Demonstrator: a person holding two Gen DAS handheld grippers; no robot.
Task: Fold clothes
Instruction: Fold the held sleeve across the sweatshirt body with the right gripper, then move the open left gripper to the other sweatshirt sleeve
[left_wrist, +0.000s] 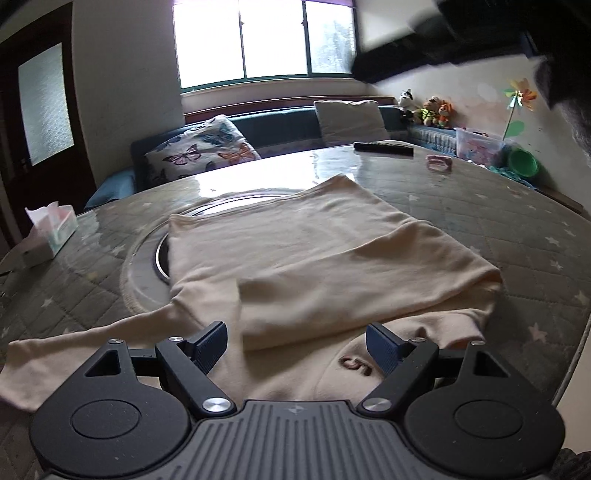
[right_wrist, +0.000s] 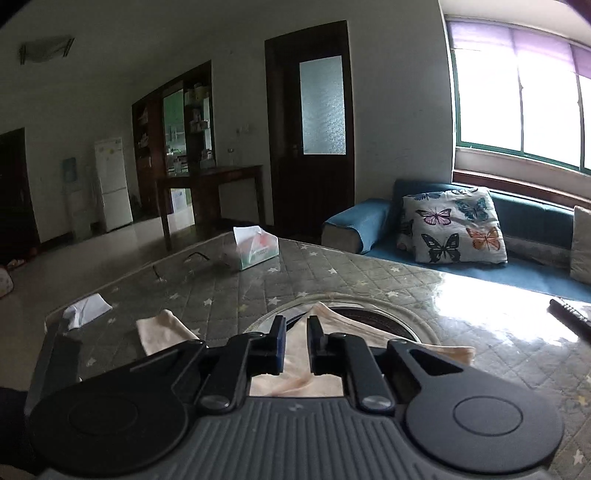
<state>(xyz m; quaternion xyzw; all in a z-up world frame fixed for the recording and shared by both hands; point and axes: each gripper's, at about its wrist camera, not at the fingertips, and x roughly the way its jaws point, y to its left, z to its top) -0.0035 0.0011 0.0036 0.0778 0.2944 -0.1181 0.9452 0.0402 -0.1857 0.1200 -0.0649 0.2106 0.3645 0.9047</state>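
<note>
Left gripper (left_wrist: 295, 347) jaws spread wide, nothing between, hovering over the near edge of the cream long-sleeved top (left_wrist: 314, 258). Right gripper (right_wrist: 295, 343) jaws slightly parted, gripping nothing, above the same top. Top lies partly folded on the grey star-quilted table (left_wrist: 498, 206), one sleeve trailing left. Farther: white tissue box (right_wrist: 255, 247), black remote control (left_wrist: 382, 147).

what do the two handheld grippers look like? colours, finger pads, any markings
Both match. The left gripper has a grey ribbed body with a small star-like mark, two round black discs, black linkage arms with silver screw heads, and blue ribbed pads on its fingers. The right gripper has the same build; its fingers show a blue pad edge-on. No cables visible. A dark blurred shape at the left view's top right is unidentifiable.
</note>
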